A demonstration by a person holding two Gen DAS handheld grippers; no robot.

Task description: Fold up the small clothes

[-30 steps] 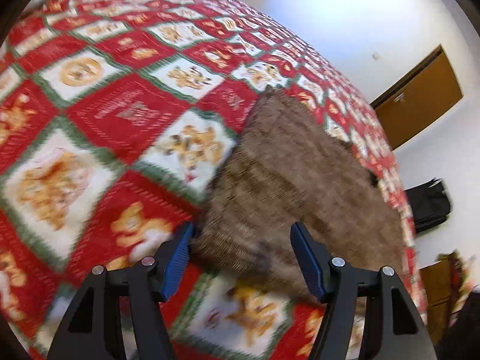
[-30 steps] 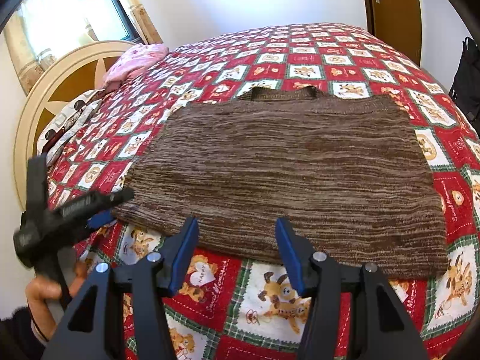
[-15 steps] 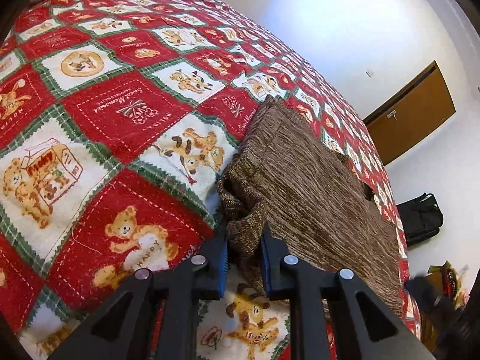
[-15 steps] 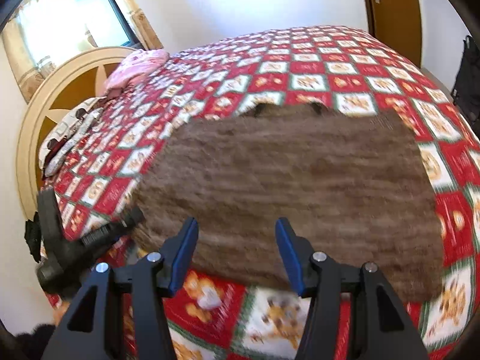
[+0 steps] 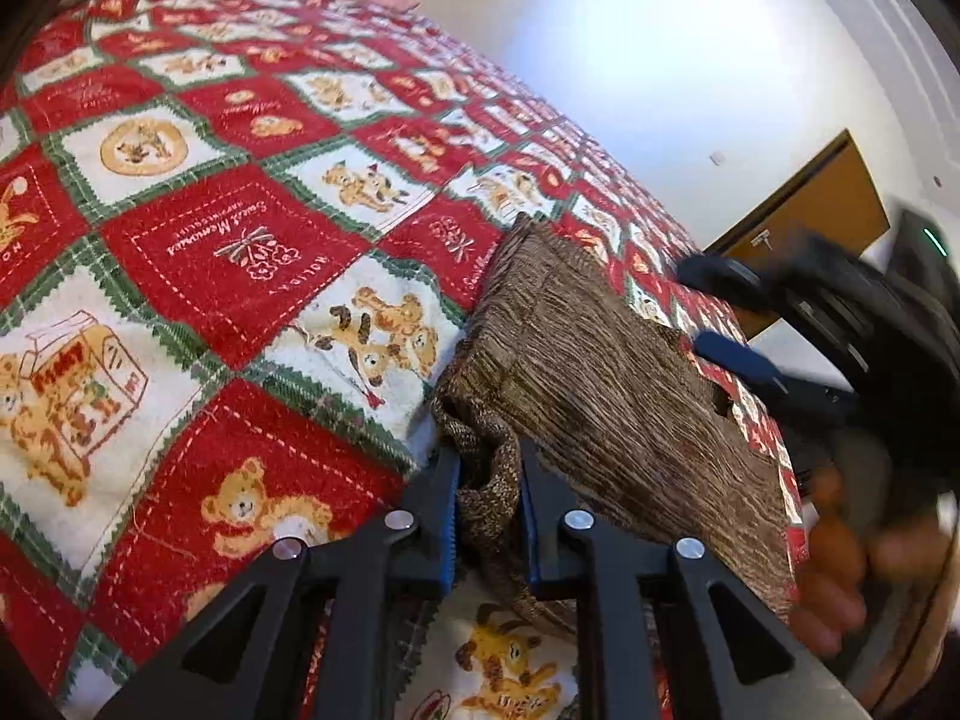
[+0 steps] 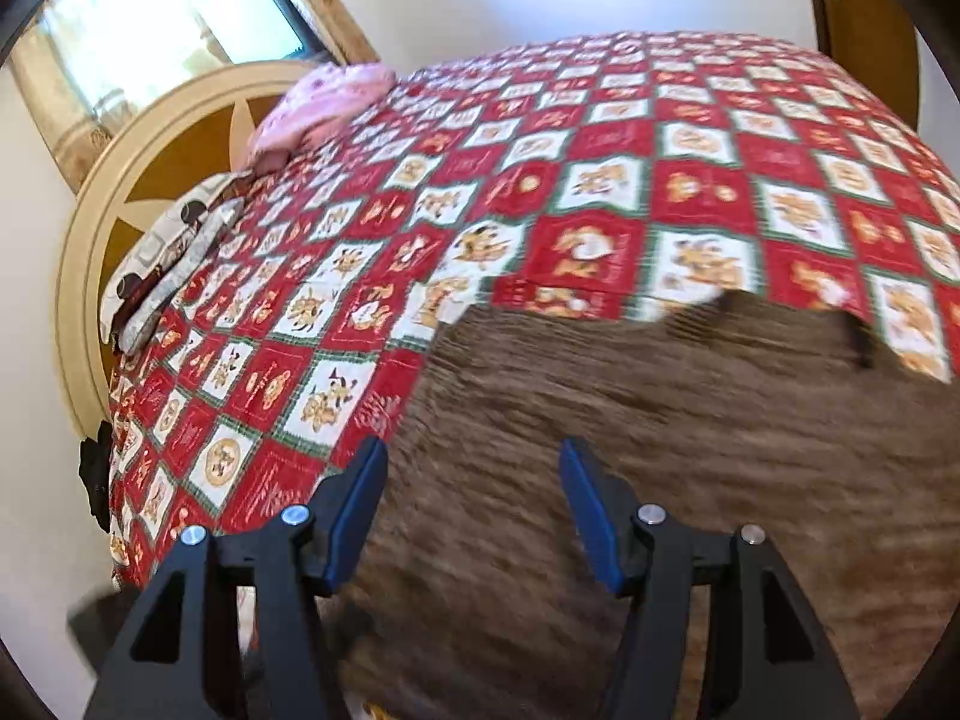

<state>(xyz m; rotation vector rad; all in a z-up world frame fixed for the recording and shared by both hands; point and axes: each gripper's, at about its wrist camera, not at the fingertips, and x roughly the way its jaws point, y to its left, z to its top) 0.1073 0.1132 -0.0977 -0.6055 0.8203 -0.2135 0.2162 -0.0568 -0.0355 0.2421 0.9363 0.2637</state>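
the left wrist view looks from low and close along the left claw [image 5: 489, 504], across the quilt [image 5: 228, 252] toward the far wall and door [image 5: 822, 210]. the right wrist view sits over the brown knit top [image 6: 600, 432], facing the headboard [image 6: 102, 240] and window [image 6: 180, 18]. both share the quilt, the knit top [image 5: 606, 396] and the pink pillow [image 6: 324, 102].

A second ago the left gripper [image 5: 489, 501] stood wide apart around the near corner of the brown knitted garment [image 5: 600, 396]; now its jaws are clamped on that bunched corner at lower centre, and closing. The right gripper [image 6: 471, 510] has swung leftward over the garment (its view is blurred), jaws opening, and now shows at the left view's right edge [image 5: 714, 312].
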